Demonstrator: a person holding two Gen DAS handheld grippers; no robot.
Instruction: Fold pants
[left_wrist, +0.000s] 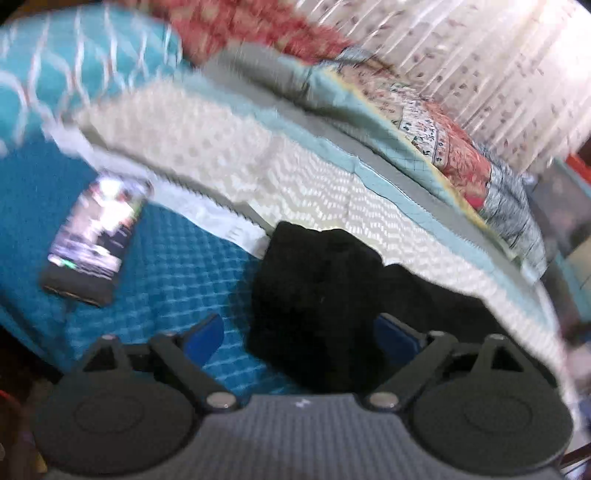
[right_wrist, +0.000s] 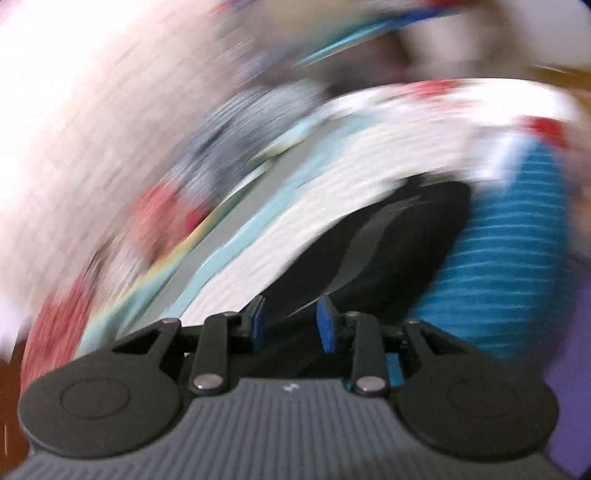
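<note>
The black pants (left_wrist: 325, 295) lie bunched on the blue quilted bedspread (left_wrist: 177, 266), partly against a white and teal blanket. My left gripper (left_wrist: 299, 338) is open, its blue pads (left_wrist: 205, 338) wide apart, just above the near edge of the pants. In the right wrist view, heavily blurred, the pants (right_wrist: 391, 236) show with a grey stripe. My right gripper (right_wrist: 290, 323) has its blue pads (right_wrist: 327, 325) a small gap apart over the black cloth; I cannot tell whether cloth is held between them.
A phone (left_wrist: 96, 236) with a lit screen lies on the bedspread to the left. A white and teal blanket (left_wrist: 295, 184) and a floral quilt (left_wrist: 461, 147) are heaped behind the pants. A teal patterned pillow (left_wrist: 74, 66) is at the far left. Curtains (left_wrist: 498, 55) hang behind.
</note>
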